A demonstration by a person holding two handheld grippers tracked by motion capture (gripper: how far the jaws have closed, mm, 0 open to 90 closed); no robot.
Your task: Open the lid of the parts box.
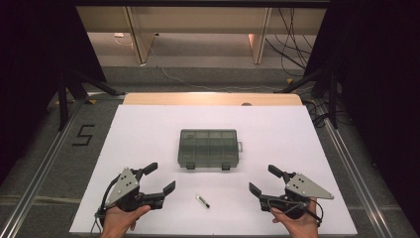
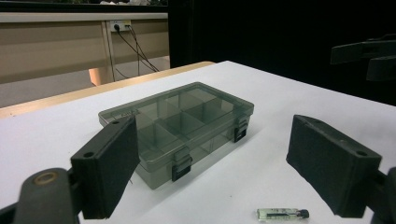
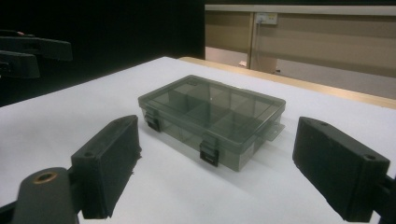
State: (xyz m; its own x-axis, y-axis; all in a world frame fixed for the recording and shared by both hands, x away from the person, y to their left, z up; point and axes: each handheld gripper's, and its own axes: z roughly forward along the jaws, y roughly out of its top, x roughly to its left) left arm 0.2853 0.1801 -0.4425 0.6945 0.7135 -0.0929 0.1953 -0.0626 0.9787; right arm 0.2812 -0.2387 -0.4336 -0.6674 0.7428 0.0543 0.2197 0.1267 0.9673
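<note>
The table (image 1: 148, 129) carried a white surface with a wooden edge showing along its far side, and dark curtains stood at both flanks of the room. A smoky transparent compartment box (image 1: 208, 148) lay closed near the table's centre, its two dark latches facing 6 o'clock and a small tab projecting toward 3 o'clock. Internal dividers were visible through the lid in the left gripper view (image 2: 180, 126) and the right gripper view (image 3: 212, 114). A small vial (image 1: 202, 201) with a dark cap lay flat at 6 o'clock from the box, well apart from it and between the two hands. The left tongs (image 1: 161, 178) rested at 7 o'clock, jaws spread wide and holding nothing. The right tongs (image 1: 263, 180) rested at 5 o'clock, jaws likewise spread wide and empty. In the left gripper view, the vial (image 2: 282, 213) lay between the jaws.
</note>
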